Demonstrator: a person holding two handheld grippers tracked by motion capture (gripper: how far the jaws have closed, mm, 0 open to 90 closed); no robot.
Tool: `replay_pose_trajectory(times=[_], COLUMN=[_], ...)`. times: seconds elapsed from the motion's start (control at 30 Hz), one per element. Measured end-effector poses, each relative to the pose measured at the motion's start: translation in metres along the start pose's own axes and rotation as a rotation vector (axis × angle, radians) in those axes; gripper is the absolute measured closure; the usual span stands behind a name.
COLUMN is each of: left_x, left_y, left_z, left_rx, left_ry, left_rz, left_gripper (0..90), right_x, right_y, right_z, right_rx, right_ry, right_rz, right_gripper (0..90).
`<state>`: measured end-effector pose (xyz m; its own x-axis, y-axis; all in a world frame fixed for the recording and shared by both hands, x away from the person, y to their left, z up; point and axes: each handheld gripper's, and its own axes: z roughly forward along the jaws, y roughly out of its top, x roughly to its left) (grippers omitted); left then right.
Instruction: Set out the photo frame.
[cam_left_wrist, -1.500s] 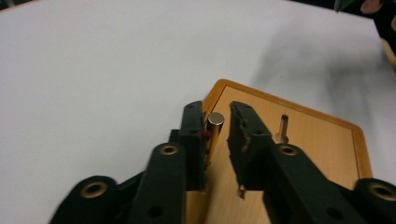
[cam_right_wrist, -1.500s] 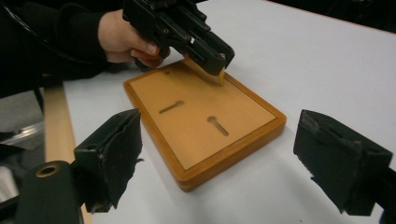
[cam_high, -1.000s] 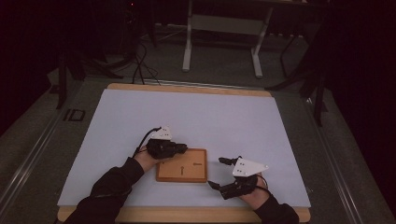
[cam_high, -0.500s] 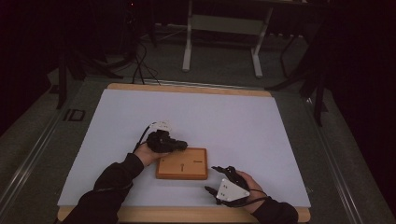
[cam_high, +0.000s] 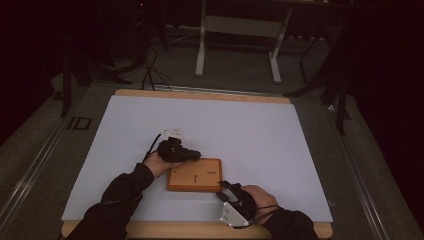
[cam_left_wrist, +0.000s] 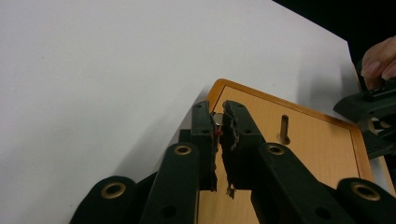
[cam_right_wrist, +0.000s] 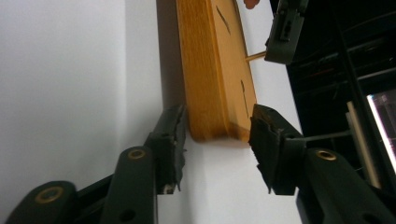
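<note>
White table (cam_high: 280, 130) holds our wooden board (cam_high: 195, 175) near six o'clock. We keep the left gripper (cam_left_wrist: 218, 126) clamped on a small peg (cam_right_wrist: 255, 56) over the board, not yet slotted. Our right gripper (cam_right_wrist: 217, 133) has just been closing around the board's corner, pads not quite pressing.

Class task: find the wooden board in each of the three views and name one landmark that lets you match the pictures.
High view: wooden board lies low centre on the white sheet, between both grippers.
Left gripper view: board at lower right, beyond the jaws.
Right gripper view: board edge-on, top centre, its corner between the jaws.
Shared landmark: the narrow slot in the board's face.
</note>
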<state>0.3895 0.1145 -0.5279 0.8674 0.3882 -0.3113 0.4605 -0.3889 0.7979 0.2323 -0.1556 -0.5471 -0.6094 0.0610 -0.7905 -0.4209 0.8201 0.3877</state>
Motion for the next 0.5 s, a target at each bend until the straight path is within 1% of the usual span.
replay_pose_trajectory(times=[0.03,0.07,0.1,0.23,0.27,0.4,0.43,0.5], left_x=[0.0,0.0,0.0001,0.0002,0.0004,-0.0002,0.0001,0.0006], left_y=[0.0,0.0001,0.0002,0.0002,0.0001,0.0004,0.0007,0.0013], left_z=[0.0,0.0,0.0,0.0,0.0,0.0001,0.0,0.0001], left_rx=[0.0,0.001,0.001,0.002,0.003,0.007,0.008,0.009], left_ry=[0.0,-0.001,-0.001,-0.003,-0.006,-0.007,-0.007,-0.007], left_rz=[0.0,0.0,0.001,0.001,0.002,0.009,0.004,-0.001], left_gripper=[83.6,83.6,83.6,83.6,83.5,83.3,83.4,83.4], right_x=[0.0,0.0007,0.0024,0.0048,0.0053,0.0073,0.0077,0.0087], right_y=[0.0,0.0009,0.002,0.0029,0.0028,0.0027,0.0028,0.0029], right_z=[0.0,0.0014,0.0035,0.0063,0.0067,0.0073,0.0074,0.0068], right_rx=[0.0,0.003,0.004,0.012,0.009,0.012,0.01,0.004], right_ry=[0.0,-0.001,-0.014,-0.017,-0.024,-0.029,-0.028,-0.043], right_rz=[0.0,-0.014,-0.039,-0.077,-0.097,-0.126,-0.14,-0.175], right_gripper=[56.3,57.5,60.8,61.8,62.1,63.5,64.1,65.7])
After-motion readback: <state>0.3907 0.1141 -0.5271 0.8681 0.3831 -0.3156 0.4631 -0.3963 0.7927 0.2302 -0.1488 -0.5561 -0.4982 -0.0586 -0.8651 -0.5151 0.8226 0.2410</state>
